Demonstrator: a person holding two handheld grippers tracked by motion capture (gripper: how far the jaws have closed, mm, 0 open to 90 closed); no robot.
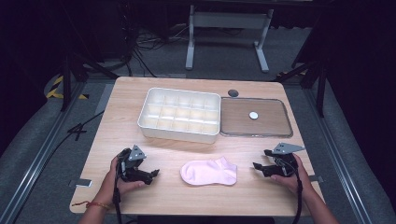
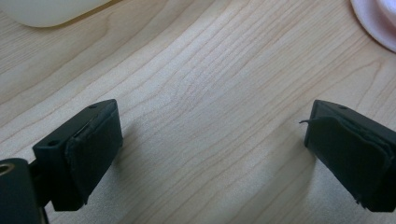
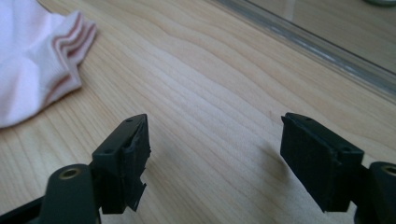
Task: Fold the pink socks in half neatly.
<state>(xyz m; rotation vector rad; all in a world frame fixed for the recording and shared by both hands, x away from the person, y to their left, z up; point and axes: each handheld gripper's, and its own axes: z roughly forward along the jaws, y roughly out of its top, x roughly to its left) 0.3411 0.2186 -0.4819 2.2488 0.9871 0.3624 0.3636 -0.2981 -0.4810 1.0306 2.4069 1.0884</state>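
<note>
Both grippers, left (image 1: 152, 174) and right (image 1: 258, 166), gape empty near our table's (image 1: 121, 116) front edge flanking the sock (image 1: 208, 171); tray (image 1: 180, 114) empty, nothing started.

Dark room, grey carpet floor (image 1: 42, 135), white frame legs (image 1: 226, 28), tangled cables (image 1: 140, 44) behind wooden table (image 1: 121, 121)

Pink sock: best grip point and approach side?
Probably the cuff end of the pink sock, which points toward the right tongs. Come in low from the right: it lies flat, and the layered ribbed cuff gives an edge to pinch.
</note>
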